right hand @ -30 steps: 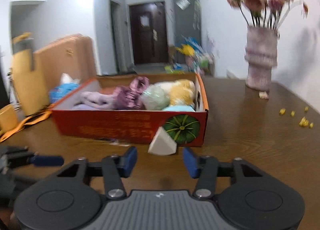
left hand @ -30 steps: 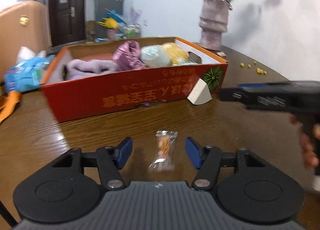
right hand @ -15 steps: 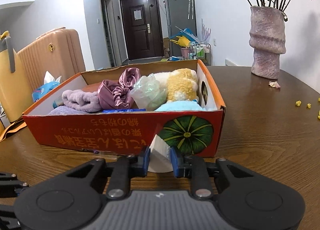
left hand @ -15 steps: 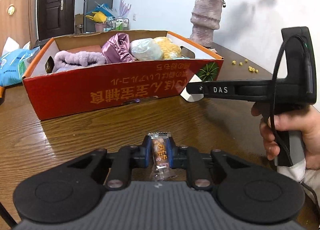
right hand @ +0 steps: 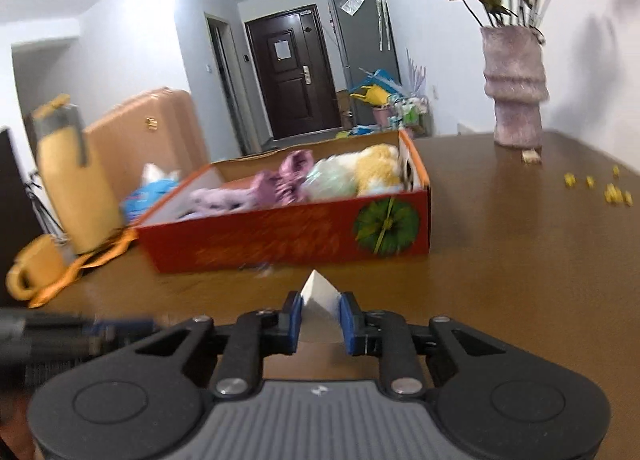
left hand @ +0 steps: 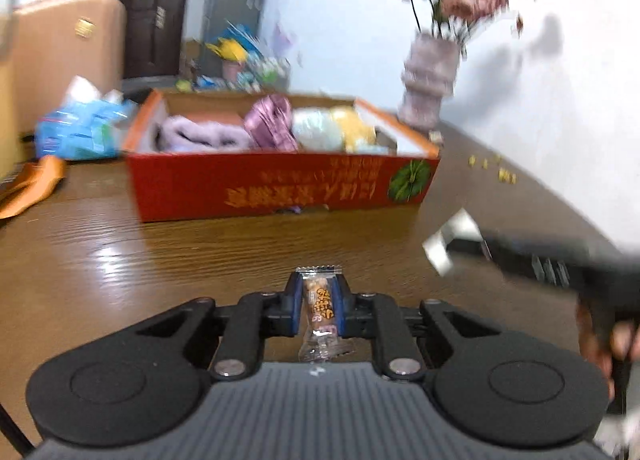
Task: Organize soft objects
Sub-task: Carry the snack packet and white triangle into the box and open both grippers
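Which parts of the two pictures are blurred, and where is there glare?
Left wrist view: red box, vase and right gripper are smeared; glare patches lie on the table; the snack packet stays sharp. Right wrist view: box lettering is smeared, ceiling glare upper left; the white wedge stays sharp.

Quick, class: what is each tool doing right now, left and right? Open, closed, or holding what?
Left tool: closed on a small wrapped snack packet.
Right tool: closed on a white wedge-shaped piece; its material cannot be told.
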A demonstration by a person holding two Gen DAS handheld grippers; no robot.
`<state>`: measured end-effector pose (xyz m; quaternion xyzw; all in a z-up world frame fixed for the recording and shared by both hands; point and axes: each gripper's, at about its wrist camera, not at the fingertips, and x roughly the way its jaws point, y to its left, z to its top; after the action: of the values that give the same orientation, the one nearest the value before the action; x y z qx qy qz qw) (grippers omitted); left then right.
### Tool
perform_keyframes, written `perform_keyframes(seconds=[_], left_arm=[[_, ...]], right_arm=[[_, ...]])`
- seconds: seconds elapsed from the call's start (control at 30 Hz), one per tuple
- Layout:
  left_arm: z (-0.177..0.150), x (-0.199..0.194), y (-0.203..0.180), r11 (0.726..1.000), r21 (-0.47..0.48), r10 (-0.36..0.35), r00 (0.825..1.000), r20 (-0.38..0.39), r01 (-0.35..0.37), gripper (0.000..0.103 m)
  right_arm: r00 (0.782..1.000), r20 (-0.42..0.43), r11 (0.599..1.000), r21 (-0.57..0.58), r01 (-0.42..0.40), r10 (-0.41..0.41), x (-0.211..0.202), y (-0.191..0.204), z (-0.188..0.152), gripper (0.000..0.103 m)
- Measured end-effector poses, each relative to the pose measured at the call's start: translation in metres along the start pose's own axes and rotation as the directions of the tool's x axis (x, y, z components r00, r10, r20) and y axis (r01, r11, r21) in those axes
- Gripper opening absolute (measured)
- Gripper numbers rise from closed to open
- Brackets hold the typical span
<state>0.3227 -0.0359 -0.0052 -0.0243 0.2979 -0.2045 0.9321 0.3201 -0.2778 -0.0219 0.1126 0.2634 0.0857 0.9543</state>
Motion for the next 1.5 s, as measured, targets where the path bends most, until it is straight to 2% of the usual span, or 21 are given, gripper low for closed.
perform_keyframes(seconds=[0.1, 0.17, 0.23, 0.33, 0.53, 0.8, 0.9, 0.93, 1.0, 1.07, 1.2, 1.3, 1.4, 1.5], left_arm=[[-0.013, -0.043, -0.003, 0.999, -0.006, 0.032, 0.997, 0.063, -0.031, 0.016], [-0.025, -0.061, -0.003, 0.999, -0.015, 0.03, 0.998, 0.053, -0.03, 0.016], [-0.034, -0.076, -0.003, 0.998, -0.026, 0.058, 0.996, 0.063, -0.056, 0.016], [-0.042, -0.094, -0.002, 0.997, -0.055, 0.049, 0.996, 0.079, -0.045, 0.016], [-0.047, -0.126, -0.007, 0.999, -0.035, 0.026, 0.99, 0.141, -0.021, 0.016], [-0.049, -0.118, 0.001, 0.997, -0.072, 0.013, 0.993, 0.12, -0.004, 0.016], [-0.039, -0.108, 0.007, 0.997, -0.076, 0.005, 0.992, 0.122, 0.004, 0.016], [-0.032, -0.103, 0.011, 0.996, -0.086, -0.014, 0.992, 0.122, 0.024, 0.016], [-0.012, -0.091, 0.023, 0.984, -0.136, -0.098, 0.988, 0.122, 0.115, 0.016], [0.016, -0.076, 0.035, 0.973, -0.179, -0.123, 0.984, 0.129, 0.145, 0.016], [0.074, -0.033, 0.051, 0.965, -0.222, -0.11, 0.986, 0.124, 0.136, 0.016], [0.107, 0.011, 0.063, 0.967, -0.238, -0.071, 0.993, 0.099, 0.093, 0.016], [0.127, 0.057, 0.074, 0.963, -0.262, -0.054, 0.998, 0.045, 0.064, 0.016], [0.129, 0.096, 0.08, 0.961, -0.267, -0.067, 0.998, 0.002, 0.065, 0.017]], right_arm=[[1.0, -0.021, 0.999, -0.037, -0.021, 0.02, -0.047, 0.017, -0.031, 0.02], [0.998, -0.048, 0.998, -0.048, -0.044, 0.041, -0.072, 0.028, -0.052, 0.02], [0.995, -0.069, 0.997, -0.043, -0.07, 0.067, -0.095, 0.038, -0.071, 0.021], [0.995, -0.069, 0.996, -0.027, -0.08, 0.078, -0.118, 0.048, -0.086, 0.021], [0.998, -0.006, 0.995, -0.072, -0.063, 0.063, -0.144, 0.064, -0.086, 0.021], [0.995, -0.029, 0.994, -0.054, -0.095, 0.093, -0.139, 0.064, -0.08, 0.021], [0.995, -0.017, 0.994, -0.058, -0.095, 0.094, -0.13, 0.061, -0.064, 0.021], [0.995, -0.009, 0.993, -0.062, -0.099, 0.099, -0.126, 0.06, -0.056, 0.021], [0.994, 0.013, 0.991, -0.07, -0.111, 0.112, -0.115, 0.057, -0.033, 0.021], [0.992, 0.04, 0.989, -0.082, -0.12, 0.124, -0.098, 0.054, -0.006, 0.021], [0.981, 0.055, 0.982, -0.041, -0.185, 0.187, -0.044, 0.044, 0.063, 0.021], [0.987, 0.062, 0.986, -0.082, -0.142, 0.147, 0.006, 0.047, 0.106, 0.021], [0.99, 0.018, 0.987, -0.076, -0.14, 0.141, 0.065, 0.049, 0.136, 0.021], [0.985, -0.048, 0.986, -0.03, -0.164, 0.163, 0.122, 0.045, 0.152, 0.023]])
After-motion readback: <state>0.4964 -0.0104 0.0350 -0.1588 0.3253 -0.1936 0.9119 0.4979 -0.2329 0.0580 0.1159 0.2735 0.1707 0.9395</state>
